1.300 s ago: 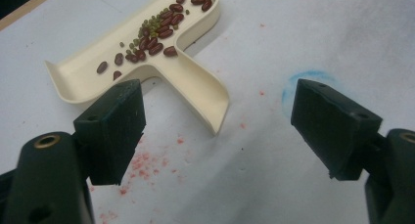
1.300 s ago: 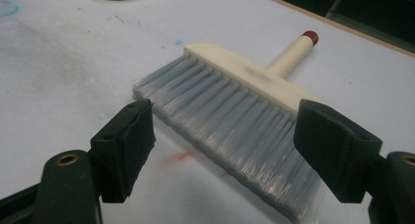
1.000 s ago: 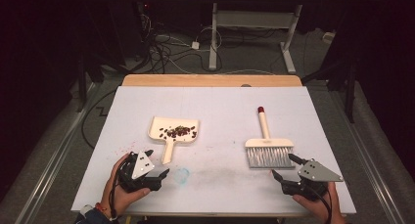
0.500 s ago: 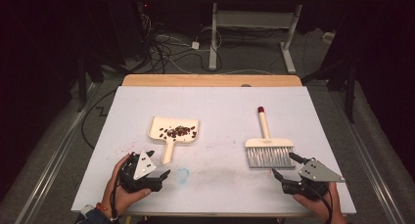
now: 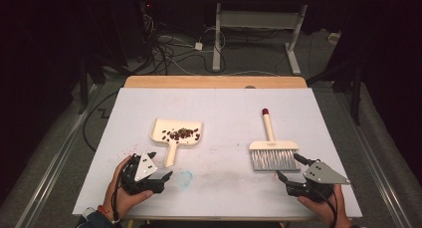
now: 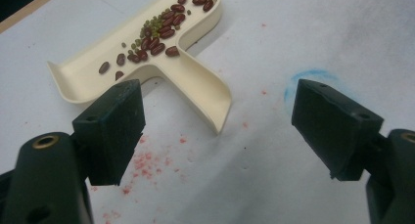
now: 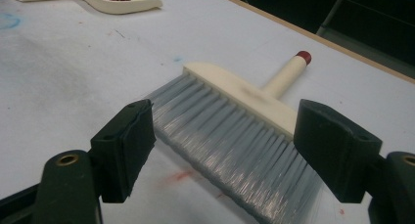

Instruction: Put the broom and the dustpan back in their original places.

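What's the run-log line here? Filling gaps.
left hand-held gripper: open, near dustpan | right hand-held gripper: open, at brush | beans: in dustpan

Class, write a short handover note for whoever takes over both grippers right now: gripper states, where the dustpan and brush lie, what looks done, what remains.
Left gripper: open, empty, low over the table just short of the dustpan handle.
Right gripper: open, empty, at the bristle end of the brush.
Both tools lie flat on the white table, apart from each other.
Done: the beans sit in the dustpan; no loose ones are visible.
Left: probably grasp the dustpan handle and the brush; neither is held.
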A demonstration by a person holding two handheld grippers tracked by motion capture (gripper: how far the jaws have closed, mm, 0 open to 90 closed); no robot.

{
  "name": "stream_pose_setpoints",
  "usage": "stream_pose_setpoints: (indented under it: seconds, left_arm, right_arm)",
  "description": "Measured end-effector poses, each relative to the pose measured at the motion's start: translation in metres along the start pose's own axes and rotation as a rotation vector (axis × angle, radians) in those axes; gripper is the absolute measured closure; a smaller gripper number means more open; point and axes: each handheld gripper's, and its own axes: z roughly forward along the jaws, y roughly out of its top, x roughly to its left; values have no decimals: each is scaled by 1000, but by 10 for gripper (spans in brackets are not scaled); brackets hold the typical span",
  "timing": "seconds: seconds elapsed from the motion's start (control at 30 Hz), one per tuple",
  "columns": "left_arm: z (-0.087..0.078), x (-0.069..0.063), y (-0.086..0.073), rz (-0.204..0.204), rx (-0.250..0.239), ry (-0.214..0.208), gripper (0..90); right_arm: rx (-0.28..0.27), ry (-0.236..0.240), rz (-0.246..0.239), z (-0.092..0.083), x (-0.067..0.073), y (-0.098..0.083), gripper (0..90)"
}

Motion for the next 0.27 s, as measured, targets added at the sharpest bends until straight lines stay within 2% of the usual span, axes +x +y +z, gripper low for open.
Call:
stream_pose_setpoints:
  seconds: [0.27]
  left_arm:
    - [-1, 0, -2, -3, 3, 3, 196]
  right_arm:
    - [-3, 4, -2, 3, -1, 3, 236]
